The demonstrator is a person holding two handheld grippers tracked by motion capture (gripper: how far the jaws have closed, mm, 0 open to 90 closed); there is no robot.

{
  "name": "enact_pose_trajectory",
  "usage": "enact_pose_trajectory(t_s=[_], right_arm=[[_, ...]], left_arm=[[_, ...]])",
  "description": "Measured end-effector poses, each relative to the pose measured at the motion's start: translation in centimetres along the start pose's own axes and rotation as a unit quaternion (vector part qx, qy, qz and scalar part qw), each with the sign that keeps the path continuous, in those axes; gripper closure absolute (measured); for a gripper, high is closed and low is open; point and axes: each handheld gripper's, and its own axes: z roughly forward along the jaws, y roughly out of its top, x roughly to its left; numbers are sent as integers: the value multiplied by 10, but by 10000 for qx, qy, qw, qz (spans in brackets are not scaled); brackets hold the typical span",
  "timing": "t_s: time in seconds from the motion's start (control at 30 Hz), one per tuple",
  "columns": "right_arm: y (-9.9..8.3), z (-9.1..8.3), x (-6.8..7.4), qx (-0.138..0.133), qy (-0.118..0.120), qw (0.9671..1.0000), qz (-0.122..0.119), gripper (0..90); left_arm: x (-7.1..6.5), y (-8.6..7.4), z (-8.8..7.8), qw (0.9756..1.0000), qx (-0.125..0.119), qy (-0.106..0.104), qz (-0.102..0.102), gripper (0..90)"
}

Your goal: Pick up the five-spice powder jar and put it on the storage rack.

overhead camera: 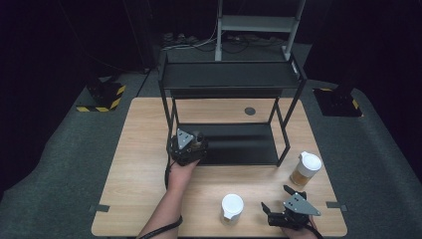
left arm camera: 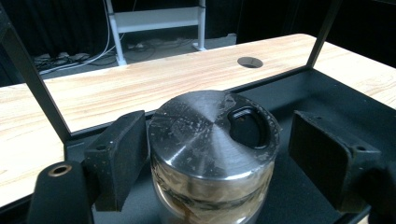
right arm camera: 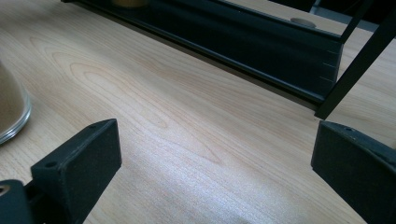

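Wooden table (overhead camera: pixel 144 164) under a black two-level shelf rack (overhead camera: pixel 231 79); lower shelf (overhead camera: pixel 239 144) lying flat on the tabletop, upper shelf higher and farther.

Left gripper (overhead camera: pixel 195 141) at the near left corner of the lower shelf, held from below by the left hand (overhead camera: pixel 180 172); jaws wide open on both sides of a jar with a silver metal lid (left arm camera: pixel 212 135); left pad (left arm camera: pixel 116 158) just beside the jar wall, perhaps touching, cannot tell for sure; right pad well apart from it; jar standing upright on the black shelf surface, with brownish content visible through the glass; dark oval opening in the lid toward its far right side.

Right gripper (overhead camera: pixel 276 201) at the near right part of the table, jaws spread wide with only bare wood between them, holding nothing.

White-lidded jar (overhead camera: pixel 232 206) upright on the table near the front edge, just left of the right gripper; second white-lidded jar (overhead camera: pixel 305 169) with amber content farther right, close to the right near leg of the rack.

Round cable hole (overhead camera: pixel 250 110) in the tabletop on the far side, behind the lower shelf.
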Motion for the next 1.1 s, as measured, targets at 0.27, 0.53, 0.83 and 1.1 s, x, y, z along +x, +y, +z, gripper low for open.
enact_pose_trajectory(t_s=[0.27, 0.53, 0.83, 1.1], right_arm=[[0, 0, 0, 1, -1, 10000, -2, 11], [0, 0, 0, -1, -1, 10000, -4, 11], [0, 0, 0, -1, -3, 10000, -3, 11], [0, 0, 0, 0, 1, 10000, 0, 11]], left_arm=[[-2, 3, -5, 9999, -97, 10, 76, 197], [-4, 10, -10, 9998, -171, 50, 103, 160], [-5, 15, -16, 9995, -238, 29, 205, 117], [-7, 19, -27, 9992, -329, 6, 247, 64]])
